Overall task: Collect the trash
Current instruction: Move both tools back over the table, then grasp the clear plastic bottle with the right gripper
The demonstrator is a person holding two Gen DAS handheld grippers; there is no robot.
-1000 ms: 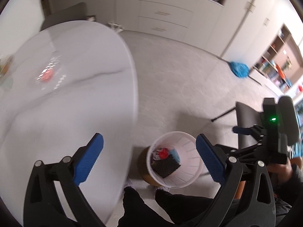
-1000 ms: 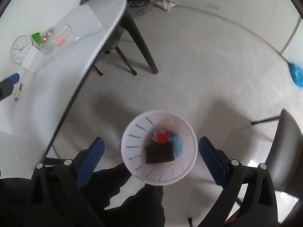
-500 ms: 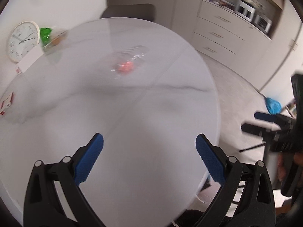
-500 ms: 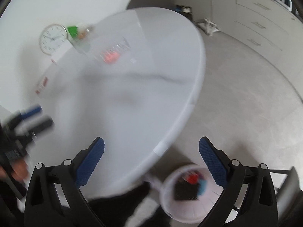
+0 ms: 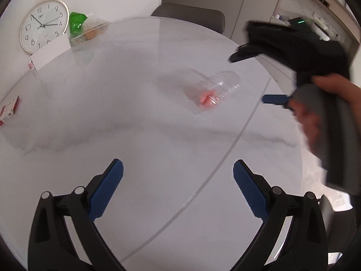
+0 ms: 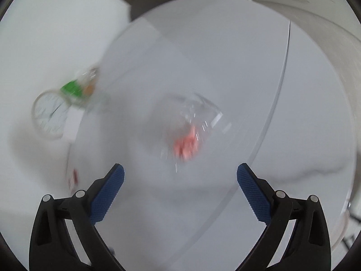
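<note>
while both views are smeared by motion, the layout reads clearly enough. at the far left of the white round table [image 5: 140,203] a wall clock [image 5: 44,24] leans against the wall, with a white card [image 5: 50,53] and a green-topped clear bag [image 5: 85,29] just beside it. the left gripper [image 5: 178,187] hovers over the tabletop with its blue pads spread wide, nothing between them. right of centre lies the clear plastic wrapper [image 5: 214,90] with a pink patch, flat on the table. further right, the right gripper [image 6: 180,187] hangs above that wrapper, jaws likewise wide apart and empty, held by a hand [image 5: 315,117].
</note>
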